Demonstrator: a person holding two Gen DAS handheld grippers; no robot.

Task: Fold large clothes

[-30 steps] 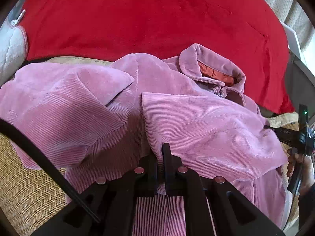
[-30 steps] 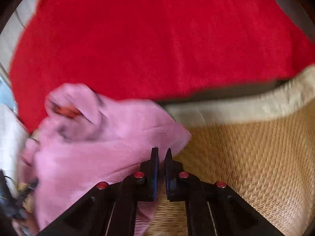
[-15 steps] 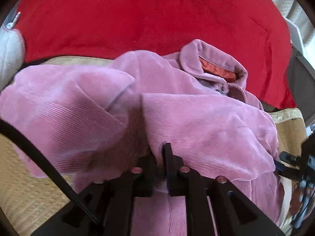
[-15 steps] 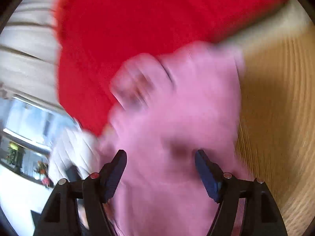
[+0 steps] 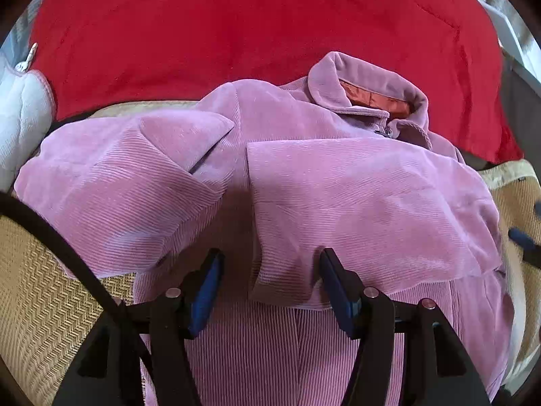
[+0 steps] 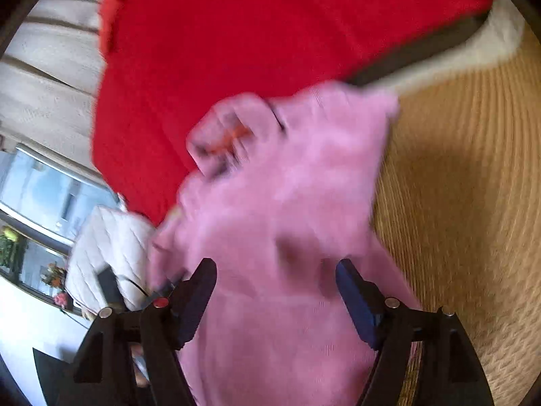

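Observation:
A pink corduroy jacket [image 5: 338, 186] lies on a woven straw mat [image 5: 37, 304], collar [image 5: 368, 84] at the far side and both sleeves folded in over its front. My left gripper [image 5: 270, 277] is open, its jaws spread just above the folded right sleeve's cuff, holding nothing. In the blurred right wrist view the same jacket [image 6: 280, 209] fills the middle, and my right gripper [image 6: 275, 287] is open above it, empty.
A red blanket [image 5: 270, 27] lies behind the jacket. A white quilted cushion [image 5: 20, 115] sits at the far left. The straw mat [image 6: 466, 203] stretches to the right of the jacket. A window [image 6: 44, 196] shows at the left.
My left gripper has opened and let go of the sleeve cuff, which now lies on the jacket. My right gripper opened earlier and has swung over the jacket.

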